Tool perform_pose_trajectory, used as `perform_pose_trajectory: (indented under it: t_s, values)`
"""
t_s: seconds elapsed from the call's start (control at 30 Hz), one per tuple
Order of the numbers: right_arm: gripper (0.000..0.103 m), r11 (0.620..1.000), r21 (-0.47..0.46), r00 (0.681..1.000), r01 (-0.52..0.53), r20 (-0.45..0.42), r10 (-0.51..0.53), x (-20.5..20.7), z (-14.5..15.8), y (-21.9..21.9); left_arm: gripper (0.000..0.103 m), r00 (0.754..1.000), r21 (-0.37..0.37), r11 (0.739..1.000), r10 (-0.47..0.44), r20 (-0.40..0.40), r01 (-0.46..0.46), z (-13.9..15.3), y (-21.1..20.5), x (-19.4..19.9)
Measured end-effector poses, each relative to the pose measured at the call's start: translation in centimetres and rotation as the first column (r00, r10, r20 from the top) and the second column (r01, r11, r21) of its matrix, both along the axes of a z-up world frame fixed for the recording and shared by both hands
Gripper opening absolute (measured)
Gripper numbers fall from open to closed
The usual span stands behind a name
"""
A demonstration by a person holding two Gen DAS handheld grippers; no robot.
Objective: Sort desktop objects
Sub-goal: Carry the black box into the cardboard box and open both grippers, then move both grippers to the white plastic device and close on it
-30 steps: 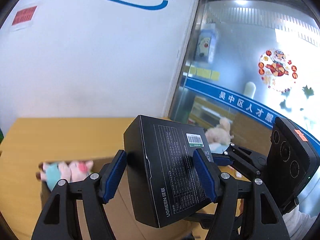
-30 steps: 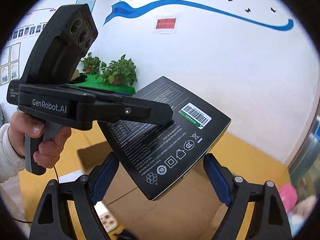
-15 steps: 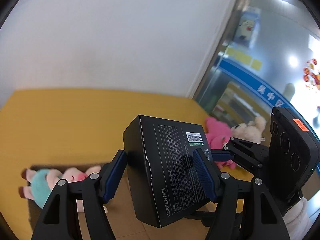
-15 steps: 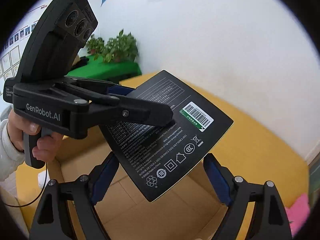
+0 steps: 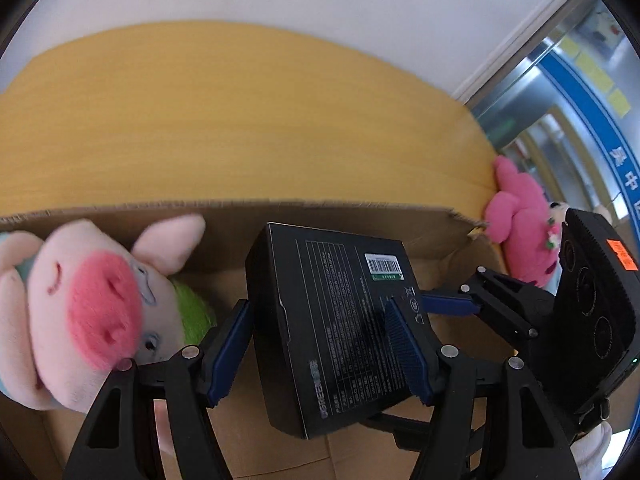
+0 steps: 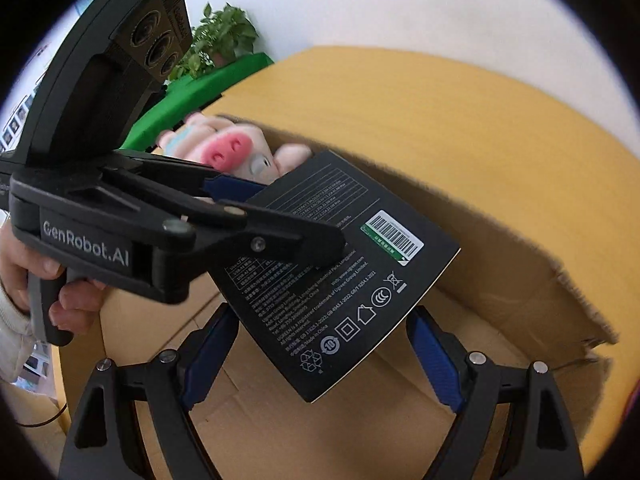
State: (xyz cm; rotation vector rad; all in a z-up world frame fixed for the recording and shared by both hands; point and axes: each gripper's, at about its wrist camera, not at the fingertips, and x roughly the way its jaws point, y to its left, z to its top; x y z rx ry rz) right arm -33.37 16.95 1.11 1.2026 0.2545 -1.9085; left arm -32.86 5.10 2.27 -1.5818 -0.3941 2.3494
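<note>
My left gripper (image 5: 320,344) is shut on a flat black UGREEN box (image 5: 332,320) with a barcode label, holding it tilted over the open cardboard box (image 5: 320,210). In the right wrist view the same black box (image 6: 344,272) is pinched by the left gripper's fingers (image 6: 280,236), coming in from the left. My right gripper (image 6: 320,356) is open, its blue pads on either side of the black box's lower corner without touching it. A pink pig plush (image 5: 88,304) lies inside the cardboard box at the left; it also shows in the right wrist view (image 6: 232,152).
The cardboard box (image 6: 520,280) stands on a yellow wooden table (image 5: 240,120) against a white wall. A pink plush toy (image 5: 520,224) sits on the table right of the box. Potted plants (image 6: 224,40) and a green surface lie beyond the table.
Both grippers have tipped downward and moved nearer the cardboard box with the black box. The pig plush now looms large at the left. The grip is unchanged.
</note>
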Motion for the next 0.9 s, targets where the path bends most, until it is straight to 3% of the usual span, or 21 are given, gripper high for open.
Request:
perform_pose_trajectory:
  t_s: [0.17, 0.27, 0.37, 0.5, 0.63, 0.7, 0.77, 0.9]
  values:
    - [0.086, 0.995, 0.088, 0.999, 0.043, 0.014, -0.044, 0.3, -1.4, -0.4, 0.063, 0.998, 0.000, 1.000, -0.029, 0.053, 0.029, -1.8, 0.7, 0.2]
    - [0.087, 0.993, 0.081, 0.996, 0.085, -0.007, -0.085, 1.0, -0.4, -0.2, 0.063, 1.000, 0.006, 1.000, -0.015, -0.020, 0.016, -0.3, -0.1, 1.4]
    - [0.087, 0.992, 0.034, 0.992, 0.121, -0.049, -0.119, 3.3, 2.0, 0.6, 0.065, 0.990, -0.032, 0.999, -0.014, -0.141, 0.010, 2.8, -1.5, 3.8]
    - [0.087, 0.971, -0.005, 0.957, 0.241, -0.166, -0.238, 8.9, 5.7, 2.6, 0.071, 0.934, -0.080, 0.997, -0.019, -0.357, -0.010, 8.4, -3.4, 9.6]
    - [0.091, 0.918, -0.063, 0.879, 0.391, -0.270, -0.393, 13.7, 8.3, 4.5, 0.097, 0.844, -0.106, 0.991, 0.012, -0.536, -0.082, 12.4, -4.5, 16.5]
    - [0.092, 0.889, -0.122, 0.841, 0.442, -0.289, -0.458, 17.0, 9.1, 5.9, 0.102, 0.804, -0.124, 0.986, 0.019, -0.594, -0.115, 13.4, -5.2, 20.7]
    - [0.092, 0.868, -0.151, 0.813, 0.473, -0.306, -0.496, 19.8, 8.5, 7.1, 0.102, 0.783, -0.135, 0.983, 0.011, -0.622, -0.121, 13.4, -5.1, 23.7]
    - [0.092, 0.845, -0.173, 0.772, 0.506, -0.347, -0.533, 23.6, 7.2, 6.7, 0.102, 0.766, -0.122, 0.985, 0.016, -0.642, -0.122, 12.4, -4.8, 28.0]
